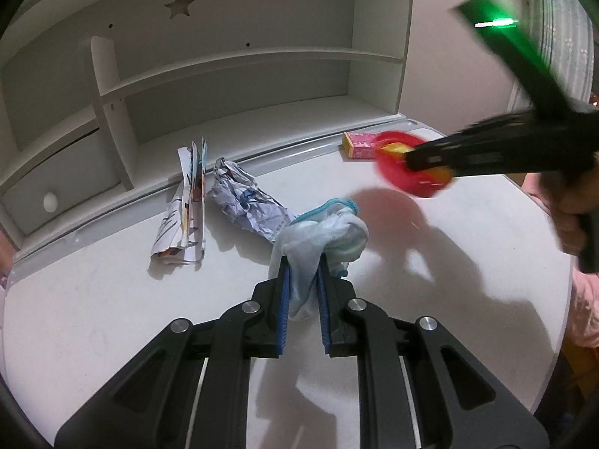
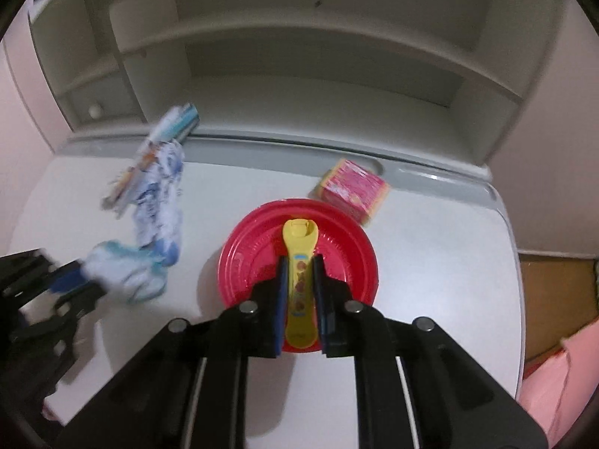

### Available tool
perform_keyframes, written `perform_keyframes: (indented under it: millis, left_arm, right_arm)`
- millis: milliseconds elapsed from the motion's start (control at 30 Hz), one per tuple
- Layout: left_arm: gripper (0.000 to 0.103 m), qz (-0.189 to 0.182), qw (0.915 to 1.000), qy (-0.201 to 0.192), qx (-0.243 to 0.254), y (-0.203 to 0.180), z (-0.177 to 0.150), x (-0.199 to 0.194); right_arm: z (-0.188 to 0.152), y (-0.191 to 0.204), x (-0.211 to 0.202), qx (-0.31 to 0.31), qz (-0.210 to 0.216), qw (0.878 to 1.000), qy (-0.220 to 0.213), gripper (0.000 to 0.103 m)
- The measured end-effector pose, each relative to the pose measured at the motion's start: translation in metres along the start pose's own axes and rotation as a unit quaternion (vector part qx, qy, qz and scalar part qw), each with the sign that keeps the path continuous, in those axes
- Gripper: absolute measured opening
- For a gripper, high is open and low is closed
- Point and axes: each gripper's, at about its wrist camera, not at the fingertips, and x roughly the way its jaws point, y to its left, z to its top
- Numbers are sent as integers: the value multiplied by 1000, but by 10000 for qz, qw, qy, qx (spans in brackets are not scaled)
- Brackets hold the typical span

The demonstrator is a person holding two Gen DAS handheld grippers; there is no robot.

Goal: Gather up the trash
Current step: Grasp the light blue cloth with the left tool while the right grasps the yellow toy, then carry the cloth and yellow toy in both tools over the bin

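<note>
While both claws grip: left gripper [image 1: 304, 280] clamped on crumpled white-blue cloth [image 1: 322, 235]; right gripper [image 2: 299, 288] clamped on yellow plastic spoon-shaped wrapper [image 2: 299, 280] above red plastic plate [image 2: 337, 235]. Advise lifting straight, grips firm.

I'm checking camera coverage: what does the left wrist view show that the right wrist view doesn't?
Only the left wrist view: the star cutout in the shelf back, and the person's hand on the right hand-held gripper.
Only the right wrist view: the yellow spoon-shaped piece clamped over the red plate.
Both: the left hand-held gripper shut on the pale cloth, crumpled paper, the pink box.
</note>
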Motion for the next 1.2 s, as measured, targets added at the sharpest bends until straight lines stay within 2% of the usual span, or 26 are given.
perform_keyframes:
  millis: [133,233,300,333,367,400,467,500,533,567,633,667,700,867,1000,1200]
  left_arm:
    - [13,-192,9997,92,122,-24,1,-7]
    - [13,-358,9988,40,323,-57,3,-20]
    - [13,-479,9981,2,392,-74,5,-25]
    - [13,-535,9978,-10,402,-83,6,-28]
    - [13,-570,9975,-20,422,-92,7,-30]
    - [13,-593,9973,-45,431,-99,7,-32]
    - [13,-627,9972,-65,405,-112,9,-38]
    - [13,-716,9968,-76,357,-118,10,-42]
    - [13,-771,9963,-62,375,-124,11,-45]
    - [13,-810,9959,-72,404,-130,12,-47]
    - [13,-877,9951,-94,449,-141,12,-53]
    - [13,-928,9946,-79,468,-147,12,-54]
    - [13,-977,9940,-53,482,-152,11,-55]
    - [13,-1055,9919,241,665,-174,3,-34]
    - [13,-938,9917,624,614,-168,-5,-4]
    - [13,-779,9944,511,505,-150,-2,-11]
  right_arm:
    - [-34,-24,-44,608,204,9978,-185,14]
    - [-66,-39,-55,969,188,9949,228,14]
    - [-84,-52,-64,1509,612,9864,230,14]
    - [-92,-55,-65,1580,459,9858,335,14]
    - [-102,-52,-69,1406,71,9895,336,14]
    - [-107,-52,-73,1349,-29,9904,312,14]
    - [-117,-45,-85,1012,-589,9931,121,14]
    - [-124,-55,-89,1444,21,9895,89,14]
    - [-130,-63,-90,1790,165,9836,177,14]
    - [-134,-61,-92,1691,-159,9853,175,14]
    - [-141,-60,-94,1676,-31,9858,143,14]
    - [-145,-59,-96,1626,-320,9861,136,14]
    - [-147,-55,-94,1536,-317,9876,92,14]
    - [-157,-51,-88,1618,-41,9868,104,14]
    - [-158,-60,-101,1911,439,9803,-221,14]
    - [-152,-69,-116,2087,722,9745,-388,14]
